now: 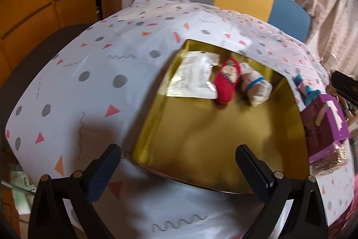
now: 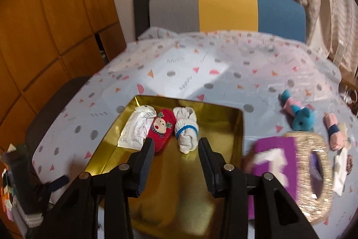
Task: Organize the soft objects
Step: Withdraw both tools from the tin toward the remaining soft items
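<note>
We are holding both grippers spread, empty; the blue plush toy (image 2: 301,114) is lying toward the table's right edge, nearer our right gripper (image 2: 176,149) than our left gripper (image 1: 179,158).

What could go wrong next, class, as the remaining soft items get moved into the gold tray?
1. The blue toy and pink roll lie past the purple box; reaching may knock it.
2. The white sock touches the red sock; a new item may shove them.
3. The tablecloth looks thin and may snag.

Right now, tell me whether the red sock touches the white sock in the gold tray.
Touching. The right wrist view shows the red sock pressed against the white sock.
</note>
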Demonstrator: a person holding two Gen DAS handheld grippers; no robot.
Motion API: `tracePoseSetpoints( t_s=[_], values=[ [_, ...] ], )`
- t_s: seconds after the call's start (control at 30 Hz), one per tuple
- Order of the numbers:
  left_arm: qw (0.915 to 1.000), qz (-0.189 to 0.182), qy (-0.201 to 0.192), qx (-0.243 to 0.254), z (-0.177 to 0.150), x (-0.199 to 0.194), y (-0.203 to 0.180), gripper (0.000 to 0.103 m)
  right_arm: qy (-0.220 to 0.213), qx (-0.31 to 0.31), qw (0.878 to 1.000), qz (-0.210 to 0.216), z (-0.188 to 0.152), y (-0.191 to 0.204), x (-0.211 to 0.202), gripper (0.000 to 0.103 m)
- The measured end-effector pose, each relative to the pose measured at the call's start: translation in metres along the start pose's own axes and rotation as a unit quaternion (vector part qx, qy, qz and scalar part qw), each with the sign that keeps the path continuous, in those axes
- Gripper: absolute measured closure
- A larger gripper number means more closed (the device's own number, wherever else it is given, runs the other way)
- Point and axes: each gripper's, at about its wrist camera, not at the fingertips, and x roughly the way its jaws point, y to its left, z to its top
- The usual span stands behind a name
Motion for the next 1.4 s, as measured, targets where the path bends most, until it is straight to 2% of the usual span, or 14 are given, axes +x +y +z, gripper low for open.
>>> tracePoseSetpoints(
  t_s=[0.13,0.3,0.47,0.6,0.7,0.77,0.83,0.97,1.0,1.03,1.1,1.27,1.37,1.4],
  values=[
    [0.9991,-0.04,-0.005,0.014,-0.001,-0.009,-0.022,0.0,-0.046,0.001,0.999,-0.022,-0.013,-0.024,-0.052,0.062],
    [0.9951,-0.083,-0.011,0.053,-0.005,-0.021,-0.063,0.0,-0.087,0.054,0.992,-0.075,-0.035,-0.089,-0.108,0.062],
    [0.988,-0.116,-0.013,0.102,-0.01,-0.034,-0.11,0.0,-0.095,0.139,0.975,-0.148,-0.065,-0.177,-0.14,0.059],
    [0.9786,-0.156,-0.013,0.133,-0.017,-0.045,-0.148,0.0,-0.097,0.206,0.957,-0.178,-0.094,-0.245,-0.152,0.058],
    [0.9702,-0.188,-0.011,0.152,-0.022,-0.054,-0.176,0.0,-0.086,0.231,0.947,-0.209,-0.118,-0.29,-0.144,0.053],
    [0.9661,-0.202,-0.005,0.161,-0.024,-0.058,-0.193,0.0,-0.057,0.248,0.941,-0.224,-0.133,-0.32,-0.128,0.048],
    [0.9617,-0.215,0.001,0.17,-0.025,-0.061,-0.213,0.0,-0.025,0.278,0.936,-0.212,-0.146,-0.353,-0.105,0.048],
    [0.9559,-0.222,0.006,0.192,-0.026,-0.066,-0.248,0.0,0.007,0.314,0.927,-0.204,-0.158,-0.398,-0.073,0.047],
    [0.9542,-0.22,0.004,0.203,-0.025,-0.068,-0.261,0.0,0.008,0.324,0.925,-0.199,-0.159,-0.408,-0.065,0.045],
    [0.953,-0.217,0.002,0.211,-0.024,-0.069,-0.269,0.0,0.017,0.333,0.923,-0.194,-0.158,-0.417,-0.055,0.039],
    [0.9486,-0.218,-0.005,0.229,-0.022,-0.072,-0.285,0.0,0.024,0.347,0.918,-0.19,-0.156,-0.425,-0.041,0.038],
    [0.941,-0.211,-0.012,0.264,-0.02,-0.073,-0.319,0.0,0.048,0.344,0.921,-0.176,-0.145,-0.432,-0.008,0.038],
    [0.9368,-0.2,-0.012,0.287,-0.019,-0.07,-0.338,0.0,0.059,0.304,0.931,-0.195,-0.135,-0.421,0.005,0.038],
    [0.9342,-0.198,-0.011,0.296,-0.018,-0.068,-0.346,0.0,0.065,0.287,0.934,-0.201,-0.133,-0.418,0.009,0.041]
  ],
)
